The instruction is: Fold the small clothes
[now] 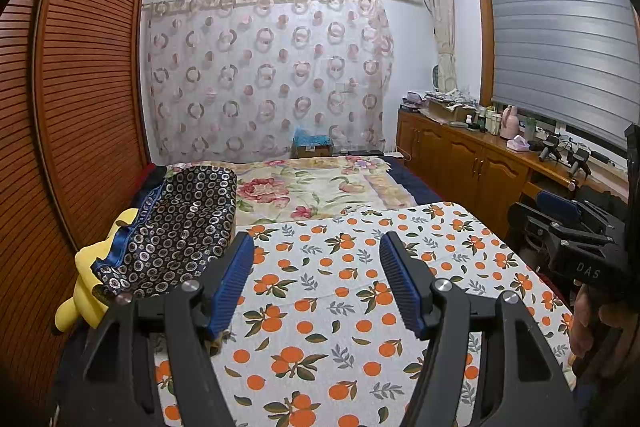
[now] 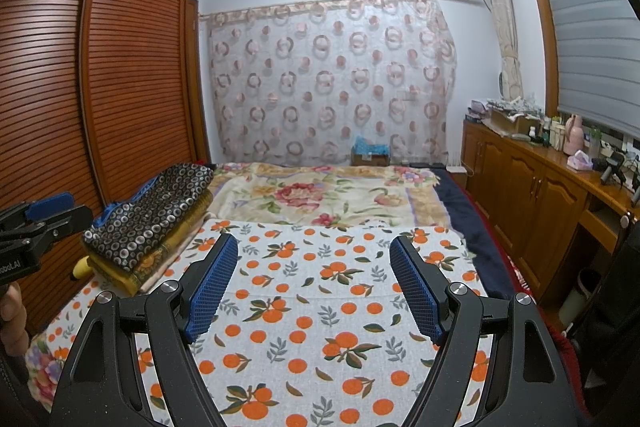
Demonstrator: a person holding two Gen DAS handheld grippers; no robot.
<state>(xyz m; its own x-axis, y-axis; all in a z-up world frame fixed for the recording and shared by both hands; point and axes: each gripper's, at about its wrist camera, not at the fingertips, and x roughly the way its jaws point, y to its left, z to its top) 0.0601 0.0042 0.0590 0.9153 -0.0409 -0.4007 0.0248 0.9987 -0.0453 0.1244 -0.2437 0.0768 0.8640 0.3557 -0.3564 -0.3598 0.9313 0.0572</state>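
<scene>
Grippers first: left gripper (image 1: 316, 281) and right gripper (image 2: 314, 285) hover over the bed, jaws spread wide, holding nothing. Beneath them lies an orange-print cloth (image 1: 360, 291), spread flat and smooth; judged light, soft and limp, best pinched at a near corner or hem. Far left, a stack (image 2: 148, 219) of folded cloths. Beyond, a floral blanket (image 2: 320, 195).
</scene>
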